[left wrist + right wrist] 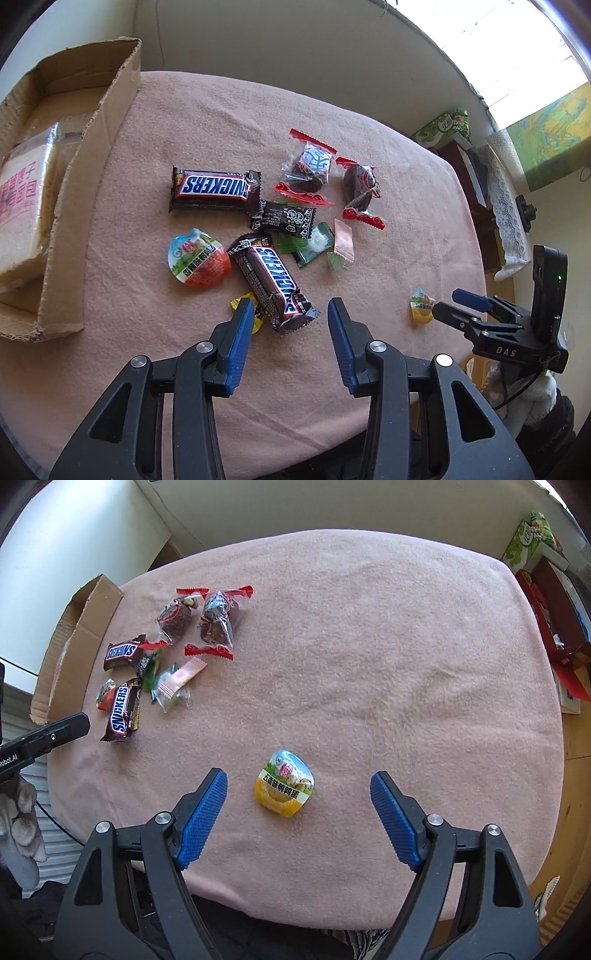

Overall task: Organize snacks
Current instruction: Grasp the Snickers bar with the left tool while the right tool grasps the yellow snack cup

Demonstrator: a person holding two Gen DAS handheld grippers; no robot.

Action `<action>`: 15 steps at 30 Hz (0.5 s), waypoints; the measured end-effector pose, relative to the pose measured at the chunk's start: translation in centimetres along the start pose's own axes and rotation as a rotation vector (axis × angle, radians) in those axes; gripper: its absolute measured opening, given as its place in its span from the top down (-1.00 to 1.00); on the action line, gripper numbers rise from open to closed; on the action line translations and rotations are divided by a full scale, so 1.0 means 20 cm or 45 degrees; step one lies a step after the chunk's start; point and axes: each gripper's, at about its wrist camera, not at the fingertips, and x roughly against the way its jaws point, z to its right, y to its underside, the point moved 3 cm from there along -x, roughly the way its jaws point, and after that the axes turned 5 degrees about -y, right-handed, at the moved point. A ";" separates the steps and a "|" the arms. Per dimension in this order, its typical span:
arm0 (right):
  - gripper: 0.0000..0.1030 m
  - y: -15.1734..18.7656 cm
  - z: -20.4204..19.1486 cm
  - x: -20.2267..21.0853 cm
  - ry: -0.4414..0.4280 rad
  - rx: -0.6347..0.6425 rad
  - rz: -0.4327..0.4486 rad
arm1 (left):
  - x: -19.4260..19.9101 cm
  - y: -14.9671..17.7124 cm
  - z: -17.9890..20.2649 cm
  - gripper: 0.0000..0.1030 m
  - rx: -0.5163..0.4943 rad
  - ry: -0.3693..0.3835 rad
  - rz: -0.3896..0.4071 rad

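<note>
Snacks lie in a loose pile on the pink cloth [155, 314]: two Snickers bars [215, 189] [272, 284], an orange egg pack [197, 263], two red-ended clear packs [308, 168], small candies [314, 243]. My left gripper [291, 310] is open, its jaws on either side of the near Snickers bar's end. My right gripper [298, 784] is open around a yellow egg pack [285, 783], which lies apart from the pile; it also shows in the left wrist view [422, 306]. A cardboard box [92, 147] at the left holds a bread pack [26, 206].
A green box [445, 127] and red items stand off the table's far right. The wall is behind the table. The left gripper shows at the left edge of the right wrist view [70, 725]. The table's right half is bare cloth [406, 664].
</note>
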 end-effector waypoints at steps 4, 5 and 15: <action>-0.60 0.04 0.01 -0.06 -0.006 -0.034 -0.024 | -0.07 -0.03 -0.01 0.22 0.018 -0.035 -0.036; -0.60 0.04 0.01 -0.07 -0.008 -0.042 -0.028 | -0.09 -0.04 -0.01 0.22 0.019 -0.043 -0.045; -0.60 0.01 -0.05 -0.15 0.018 -0.044 -0.031 | -0.22 -0.07 0.02 0.22 -0.033 -0.189 -0.096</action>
